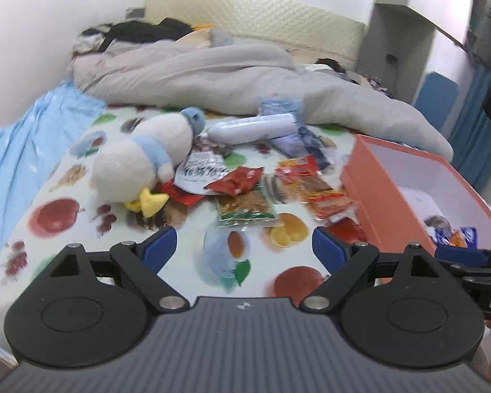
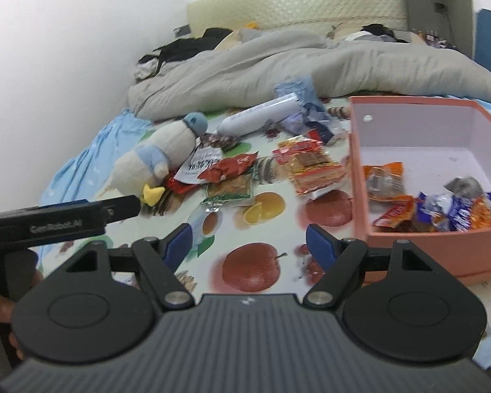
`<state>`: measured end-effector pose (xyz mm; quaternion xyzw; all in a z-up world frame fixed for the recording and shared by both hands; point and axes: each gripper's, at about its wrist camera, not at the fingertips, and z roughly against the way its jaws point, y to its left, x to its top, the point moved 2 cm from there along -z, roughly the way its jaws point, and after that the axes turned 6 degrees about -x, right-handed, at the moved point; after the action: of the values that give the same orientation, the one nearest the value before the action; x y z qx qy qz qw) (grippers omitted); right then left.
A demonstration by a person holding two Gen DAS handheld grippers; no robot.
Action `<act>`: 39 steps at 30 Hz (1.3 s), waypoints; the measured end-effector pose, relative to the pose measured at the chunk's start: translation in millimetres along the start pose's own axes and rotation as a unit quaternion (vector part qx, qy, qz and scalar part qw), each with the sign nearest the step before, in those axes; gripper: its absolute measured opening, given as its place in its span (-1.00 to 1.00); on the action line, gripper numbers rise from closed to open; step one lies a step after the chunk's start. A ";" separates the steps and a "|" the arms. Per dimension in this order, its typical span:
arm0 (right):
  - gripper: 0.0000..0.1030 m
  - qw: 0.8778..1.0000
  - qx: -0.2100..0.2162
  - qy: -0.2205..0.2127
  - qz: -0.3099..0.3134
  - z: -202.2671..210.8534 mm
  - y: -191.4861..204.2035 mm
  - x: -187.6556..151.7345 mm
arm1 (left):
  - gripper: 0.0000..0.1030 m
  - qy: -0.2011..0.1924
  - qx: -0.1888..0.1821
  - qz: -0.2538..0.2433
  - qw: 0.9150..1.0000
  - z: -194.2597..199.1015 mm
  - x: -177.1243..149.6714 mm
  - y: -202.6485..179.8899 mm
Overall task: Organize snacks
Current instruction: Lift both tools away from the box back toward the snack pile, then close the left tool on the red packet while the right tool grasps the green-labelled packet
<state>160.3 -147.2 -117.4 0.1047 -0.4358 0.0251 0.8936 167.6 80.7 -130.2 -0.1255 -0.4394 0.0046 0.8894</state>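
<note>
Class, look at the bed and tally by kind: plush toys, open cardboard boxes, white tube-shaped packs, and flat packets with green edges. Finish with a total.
Plush toy: 1
Open cardboard box: 1
White tube-shaped pack: 1
Green-edged flat packet: 1
Total: 4

Bed (image 2: 262,271): below my tongs, carrying everything.
Box (image 2: 419,245): on my right, several snacks inside.
Loose snack packets (image 2: 307,167): piled left of the box.
Plush toy (image 2: 157,160): left of the packets.
Quilt (image 2: 278,68): bunched behind them all.
</note>
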 end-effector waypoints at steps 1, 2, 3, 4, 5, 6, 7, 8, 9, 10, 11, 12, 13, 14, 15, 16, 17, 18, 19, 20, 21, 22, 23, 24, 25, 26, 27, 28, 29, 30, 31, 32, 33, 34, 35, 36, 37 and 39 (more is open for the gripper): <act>0.52 1.000 0.001 0.001 0.002 -7.7 2.8 1.9 | 0.79 0.006 0.001 0.006 1.000 -8.0 0.8 6.3; 0.52 1.000 0.004 0.004 0.004 -13.2 4.6 2.8 | 0.79 0.002 0.002 0.000 1.000 -13.0 2.2 10.0; 0.52 1.000 0.010 0.009 0.005 -20.1 6.4 4.6 | 0.79 0.003 0.009 -0.006 1.000 -18.2 5.3 13.4; 0.52 1.000 0.016 0.012 0.009 -26.6 8.7 6.8 | 0.79 0.008 0.012 -0.002 1.000 -22.9 10.0 16.5; 0.52 1.000 0.020 0.013 0.014 -31.9 9.9 8.8 | 0.79 0.009 0.006 0.007 1.000 -27.7 16.5 20.1; 0.52 0.999 0.020 0.015 0.020 -38.7 12.0 10.9 | 0.79 0.007 -0.004 0.016 1.000 -32.6 23.5 24.4; 0.52 0.999 0.020 0.017 0.024 -44.4 12.8 12.0 | 0.79 0.006 -0.003 0.023 1.000 -39.8 31.8 28.7; 0.52 0.999 0.021 0.021 0.027 -51.9 13.3 14.2 | 0.79 0.011 0.007 0.025 1.000 -47.0 40.5 30.6; 0.52 0.999 0.022 0.024 0.029 -57.7 13.6 16.0 | 0.79 0.013 0.013 0.024 1.000 -52.4 48.9 30.4; 0.51 0.999 0.023 0.027 0.033 -64.6 14.0 17.9 | 0.79 0.015 0.012 0.017 1.000 -58.5 58.3 29.7; 0.51 0.998 0.024 0.032 0.038 -71.6 14.6 19.5 | 0.79 0.019 0.016 0.008 1.000 -63.4 67.9 27.5; 0.51 0.998 0.023 0.037 0.043 -77.6 15.0 20.7 | 0.79 0.026 0.023 -0.003 0.999 -69.5 77.3 25.3; 0.51 0.998 0.021 0.044 0.048 -85.0 15.6 21.9 | 0.79 0.033 0.028 -0.011 0.999 -75.7 86.6 23.2; 0.51 0.997 0.019 0.048 0.053 -90.2 15.9 23.5 | 0.79 0.041 0.029 -0.016 0.999 -83.2 95.8 21.7; 0.51 0.997 0.018 0.050 0.058 -95.3 16.6 24.2 | 0.79 0.049 0.031 -0.018 0.998 -90.2 103.6 21.4; 0.51 0.997 0.016 0.054 0.060 -100.5 16.1 25.9 | 0.79 0.062 0.038 -0.022 0.997 -100.0 111.4 21.2; 0.51 0.997 0.015 0.058 0.058 -104.3 15.8 28.2 | 0.79 0.073 0.045 -0.026 0.996 -108.2 117.4 21.6; 0.51 0.997 0.014 0.057 0.058 -106.3 16.1 31.2 | 0.79 0.083 0.050 -0.037 0.995 -116.8 123.1 21.2; 0.51 0.997 0.014 0.053 0.060 -107.2 16.8 35.6 | 0.79 0.095 0.056 -0.053 0.993 -124.8 127.7 20.0; 0.51 0.997 0.013 0.050 0.061 -107.6 17.6 38.9 | 0.79 0.101 0.059 -0.058 0.991 -130.2 131.3 20.5; 0.51 0.997 0.012 0.049 0.062 -108.2 19.2 42.7 | 0.79 0.106 0.056 -0.054 0.991 -135.4 134.0 22.0; 0.51 0.997 0.016 0.049 0.063 -108.9 21.7 46.0 | 0.79 0.114 0.043 -0.048 0.991 -142.0 136.5 23.5; 0.51 0.997 0.023 0.048 0.064 -109.6 24.7 48.6 | 0.79 0.123 0.035 -0.043 0.991 -148.5 136.8 25.3; 0.51 0.996 0.026 0.048 0.064 -111.1 26.6 51.0 | 0.79 0.132 0.030 -0.038 0.990 -154.5 136.4 27.3; 0.51 0.996 0.027 0.048 0.066 -112.9 30.5 52.6 | 0.79 0.139 0.018 -0.035 0.989 -159.8 135.6 29.2; 0.51 0.996 0.030 0.046 0.069 -114.6 34.3 53.6 | 0.79 0.148 0.005 -0.035 0.988 -164.6 133.0 30.5; 0.51 0.996 0.035 0.044 0.072 -116.9 37.8 54.1 | 0.79 0.158 -0.006 -0.036 0.987 -169.5 130.2 32.6; 0.51 0.996 0.036 0.043 0.075 -120.2 40.6 53.5 | 0.79 0.170 -0.014 -0.035 0.985 -174.4 127.4 34.5; 0.51 0.996 0.036 0.043 0.074 -124.0 42.0 53.0 | 0.79 0.185 -0.030 -0.034 0.982 -180.3 125.1 37.6; 0.51 0.996 0.037 0.043 0.073 -127.7 43.1 53.0 | 0.79 0.197 -0.042 -0.037 0.979 -185.5 123.6 40.2; 0.51 0.996 0.037 0.045 0.071 -133.0 42.8 51.3 | 0.79 0.198 -0.047 -0.040 0.978 -189.0 123.8 42.0; 0.51 0.996 0.034 0.049 0.069 -139.0 41.5 49.2 | 0.79 0.195 -0.052 -0.041 0.978 -193.0 125.8 44.6; 0.51 0.996 0.031 0.055 0.066 -145.2 39.9 46.8 | 0.79 0.195 -0.057 -0.041 0.978 -198.2 128.4 47.4; 0.51 0.996 0.030 0.062 0.063 -150.9 38.4 44.9 | 0.78 0.195 -0.063 -0.038 0.978 -204.1 131.0 50.0; 0.51 0.995 0.032 0.069 0.062 -156.1 37.3 43.1 | 0.78 0.196 -0.070 -0.032 0.978 -209.8 133.0 52.4; 0.51 0.995 0.036 0.076 0.059 -162.2 35.4 41.5 | 0.78 0.198 -0.079 -0.027 0.977 -216.6 134.7 54.1; 0.51 0.995 0.038 0.080 0.055 -166.8 34.3 40.3 | 0.76 0.206 -0.087 -0.025 0.974 -223.8 135.8 55.0; 0.51 0.994 0.039 0.086 0.049 -176.7 33.5 39.7 | 0.75 0.226 -0.095 -0.033 0.969 -240.5 133.1 54.2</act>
<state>317.0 -79.3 -186.5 0.1158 -0.3603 0.0953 0.9207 443.1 96.3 -178.7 -0.1924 -0.2293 -0.0953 0.9494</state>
